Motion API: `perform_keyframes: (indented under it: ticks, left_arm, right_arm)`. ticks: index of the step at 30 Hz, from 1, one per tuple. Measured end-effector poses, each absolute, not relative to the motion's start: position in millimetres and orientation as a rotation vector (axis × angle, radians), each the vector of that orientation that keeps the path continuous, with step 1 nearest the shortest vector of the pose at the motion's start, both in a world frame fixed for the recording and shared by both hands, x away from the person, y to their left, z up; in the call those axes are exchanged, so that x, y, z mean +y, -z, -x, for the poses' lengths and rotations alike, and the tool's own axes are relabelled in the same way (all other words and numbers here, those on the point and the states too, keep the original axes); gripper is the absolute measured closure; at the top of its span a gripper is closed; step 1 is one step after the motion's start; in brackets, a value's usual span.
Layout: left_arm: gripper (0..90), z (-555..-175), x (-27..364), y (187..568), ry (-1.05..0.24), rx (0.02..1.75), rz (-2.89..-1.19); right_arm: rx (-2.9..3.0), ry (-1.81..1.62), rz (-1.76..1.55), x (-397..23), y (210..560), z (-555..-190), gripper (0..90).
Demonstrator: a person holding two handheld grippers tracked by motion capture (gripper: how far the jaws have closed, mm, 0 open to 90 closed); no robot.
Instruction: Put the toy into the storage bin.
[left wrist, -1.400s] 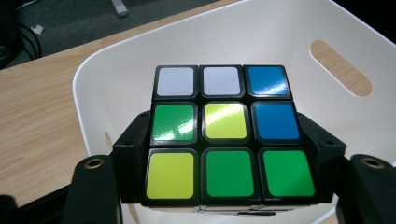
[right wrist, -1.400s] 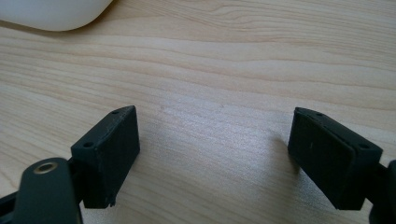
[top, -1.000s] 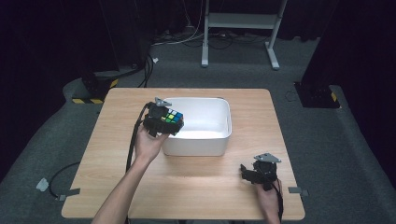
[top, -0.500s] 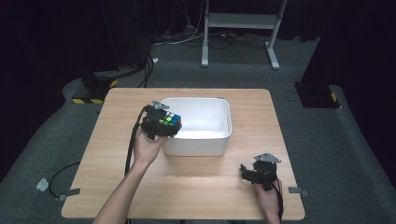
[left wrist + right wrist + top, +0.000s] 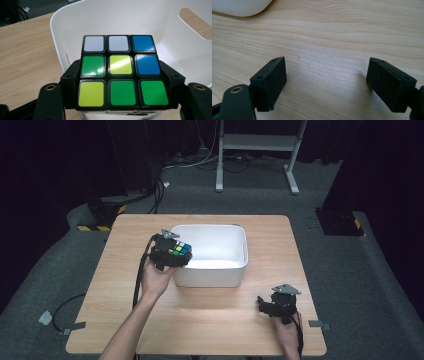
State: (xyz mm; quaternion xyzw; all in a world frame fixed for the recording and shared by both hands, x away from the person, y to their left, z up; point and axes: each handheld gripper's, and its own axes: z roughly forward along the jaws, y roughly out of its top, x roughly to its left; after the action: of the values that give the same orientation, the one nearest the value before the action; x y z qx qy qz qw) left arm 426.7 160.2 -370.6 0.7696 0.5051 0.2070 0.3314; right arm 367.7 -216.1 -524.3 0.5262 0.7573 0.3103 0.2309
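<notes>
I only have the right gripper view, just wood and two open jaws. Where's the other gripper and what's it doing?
Observer: The left gripper is at the white bin's left rim, shut on a puzzle cube.
Operator: Is the cube inside the bin yet?
Observer: Not set down; it is held at the near left corner, over the rim.
Operator: Anything in the bin?
Observer: Its visible floor looks bare, and one wall has a handle slot.
</notes>
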Motion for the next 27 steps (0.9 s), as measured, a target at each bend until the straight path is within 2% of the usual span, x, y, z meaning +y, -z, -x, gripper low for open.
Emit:
perform_keyframes:
  ticks: [27]
  left_arm:
    - [33.5, -427.1, 158.4, 377.1, -0.527, 1.335, -2.021]
  right_arm:
    - [2.082, -0.853, -1.446, -216.1, 524.3, -367.7, 16.5]
